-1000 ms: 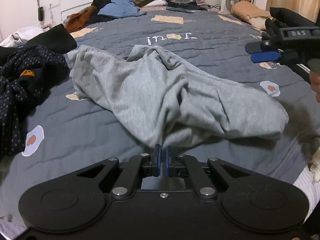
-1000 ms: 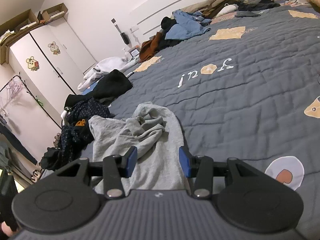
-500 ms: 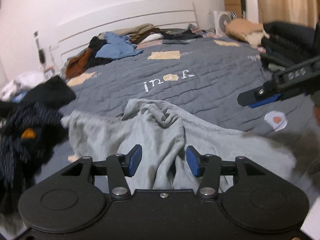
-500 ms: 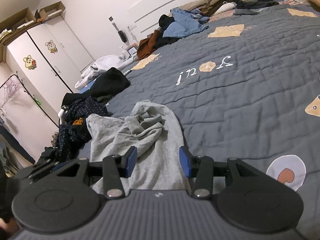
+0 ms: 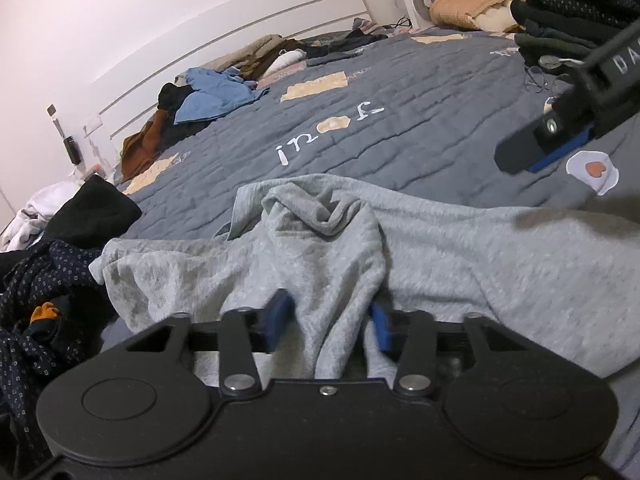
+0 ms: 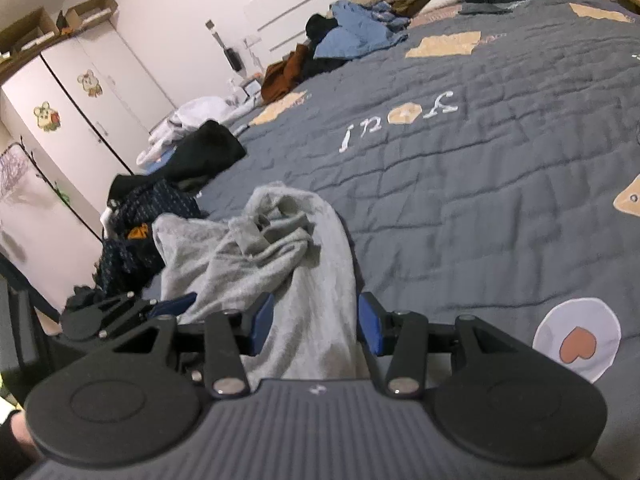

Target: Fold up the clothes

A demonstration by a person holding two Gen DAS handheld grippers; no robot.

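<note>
Currently we see the grey garment (image 5: 460,264) lying crumpled on the blue-grey quilt (image 5: 420,132), beside a dark dotted heap (image 5: 36,280). Our left gripper (image 5: 330,322) is closing with a fold of grey cloth between its blue pads, not yet pinched. Our right gripper (image 6: 316,326) stands apart, straddling the garment's narrow end (image 6: 316,280) without pressing it.
</note>
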